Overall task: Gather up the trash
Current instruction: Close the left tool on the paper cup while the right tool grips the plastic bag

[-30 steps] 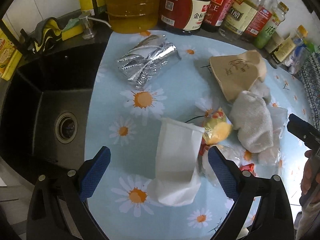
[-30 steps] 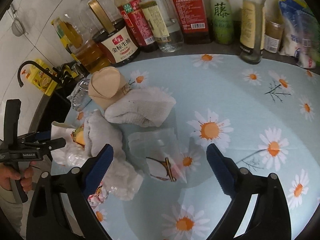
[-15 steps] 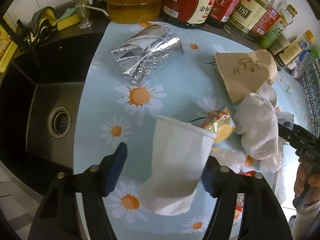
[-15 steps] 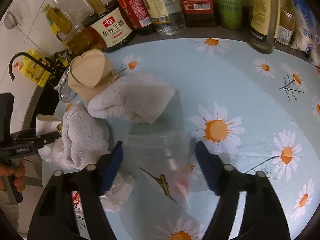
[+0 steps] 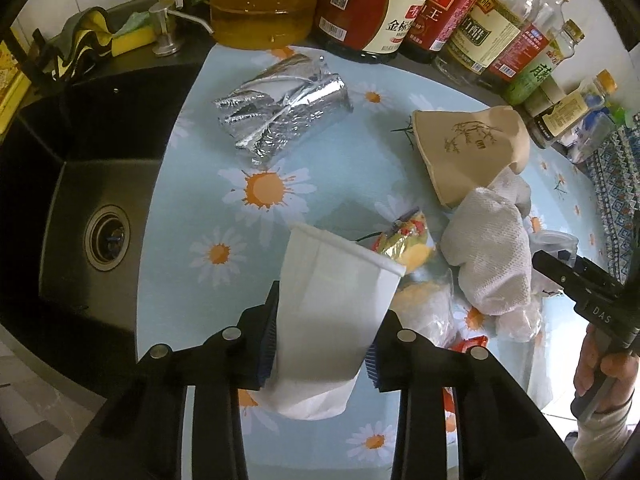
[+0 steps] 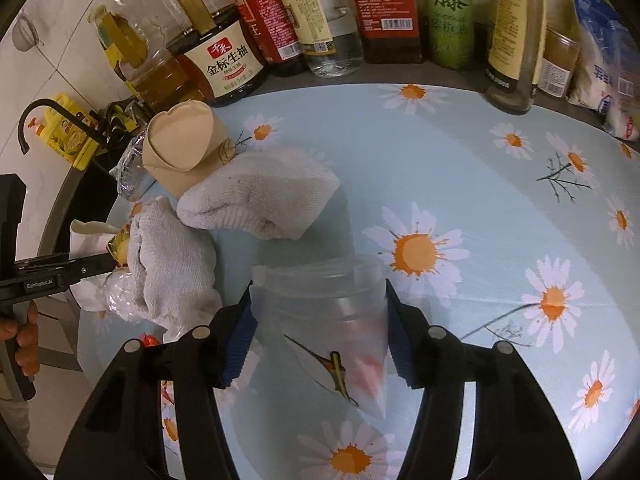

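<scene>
The white paper cup [image 5: 332, 300], lying tipped on the daisy cloth [image 5: 264, 192], is pinched at mid-wall by the left gripper [image 5: 320, 344], and being light and easily crushed, only gentle pressure is called for. The clear plastic cup [image 6: 320, 312] is being closed on by the right gripper [image 6: 318, 328], pads at its thin, slippery sides. Beyond, soft rags [image 6: 256, 196] and a foil pack [image 5: 280, 112] are left lying.

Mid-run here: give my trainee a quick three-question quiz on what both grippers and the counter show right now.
1. True or false: the left gripper is shut on the white paper cup.
2. What sits between the right gripper pads: A foil packet, B clear plastic cup, C cloth?
3. Which side of the daisy mat is the sink on, in the left wrist view?

Key: 1 true; 2 B; 3 left.
</scene>
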`<action>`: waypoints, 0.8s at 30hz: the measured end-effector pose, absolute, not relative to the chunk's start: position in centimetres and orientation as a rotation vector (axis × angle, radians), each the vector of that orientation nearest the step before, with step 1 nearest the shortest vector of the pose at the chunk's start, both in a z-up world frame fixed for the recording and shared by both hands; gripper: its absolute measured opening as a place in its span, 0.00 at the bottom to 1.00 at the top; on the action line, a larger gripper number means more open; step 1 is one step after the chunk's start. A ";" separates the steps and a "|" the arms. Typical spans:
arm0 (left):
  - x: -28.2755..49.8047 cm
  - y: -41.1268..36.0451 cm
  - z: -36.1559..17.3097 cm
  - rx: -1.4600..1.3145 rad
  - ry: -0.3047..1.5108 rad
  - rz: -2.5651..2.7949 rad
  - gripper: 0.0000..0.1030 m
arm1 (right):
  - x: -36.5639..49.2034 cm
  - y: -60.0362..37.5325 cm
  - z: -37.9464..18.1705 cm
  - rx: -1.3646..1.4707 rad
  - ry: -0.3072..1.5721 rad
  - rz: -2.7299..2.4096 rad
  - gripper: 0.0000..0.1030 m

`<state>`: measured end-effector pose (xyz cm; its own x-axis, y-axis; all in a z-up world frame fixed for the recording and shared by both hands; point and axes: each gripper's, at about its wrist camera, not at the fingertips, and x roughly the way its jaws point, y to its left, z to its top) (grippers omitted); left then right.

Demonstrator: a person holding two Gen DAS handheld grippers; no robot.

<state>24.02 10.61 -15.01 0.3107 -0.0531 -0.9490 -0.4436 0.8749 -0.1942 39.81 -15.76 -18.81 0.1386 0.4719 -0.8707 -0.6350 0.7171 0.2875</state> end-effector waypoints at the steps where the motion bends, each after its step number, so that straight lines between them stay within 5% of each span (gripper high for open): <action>1: 23.9 10.5 -14.9 -0.462 1.242 0.275 0.33 | 39.7 -15.9 -18.7 -0.162 1.186 0.804 0.57; 13: 21.4 10.4 -15.2 -0.489 1.263 0.273 0.39 | 37.5 -16.8 -17.5 -0.153 1.175 0.793 0.57; 24: 19.5 9.4 -14.2 -0.474 1.226 0.237 0.32 | 35.3 -17.7 -16.1 -0.152 1.148 0.779 0.57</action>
